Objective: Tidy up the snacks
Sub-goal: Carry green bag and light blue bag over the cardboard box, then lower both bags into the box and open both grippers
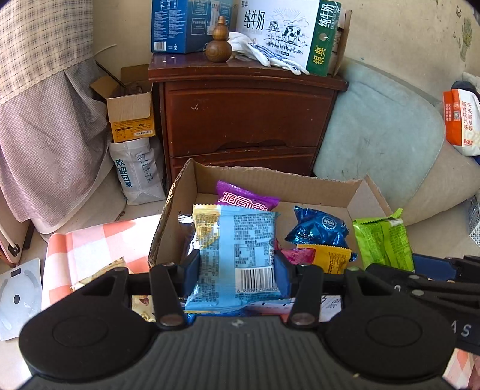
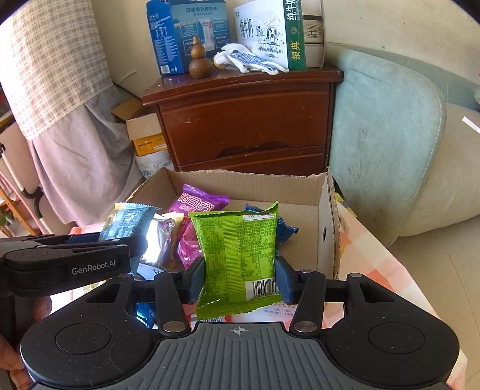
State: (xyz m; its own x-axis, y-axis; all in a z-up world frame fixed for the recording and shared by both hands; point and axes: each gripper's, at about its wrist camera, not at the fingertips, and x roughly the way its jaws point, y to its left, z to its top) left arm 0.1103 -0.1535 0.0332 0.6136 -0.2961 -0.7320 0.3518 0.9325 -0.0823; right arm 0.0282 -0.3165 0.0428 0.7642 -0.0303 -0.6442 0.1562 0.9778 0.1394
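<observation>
**Two snack packets held over the cardboard box**

A dark wooden nightstand stands at the back, with a pale blue cushion leaning just beside it on the right. On its top sit a white milk carton box, a blue box, a pair of white gloves and a small wooden gourd.

In front of the nightstand, an open cardboard box rests on a pink and white checked cloth. Inside it lie a purple snack packet, a dark blue foil packet, a yellow packet and a magenta packet, loosely heaped together.

The left claw pinches a light blue snack packet by its two sides, barcode facing the camera, above the box's near left part. The right claw pinches a green snack packet in the same way, held upright over the near edge of the box. In the right wrist view the left claw and its blue packet sit just to the left of the green one.
</observation>
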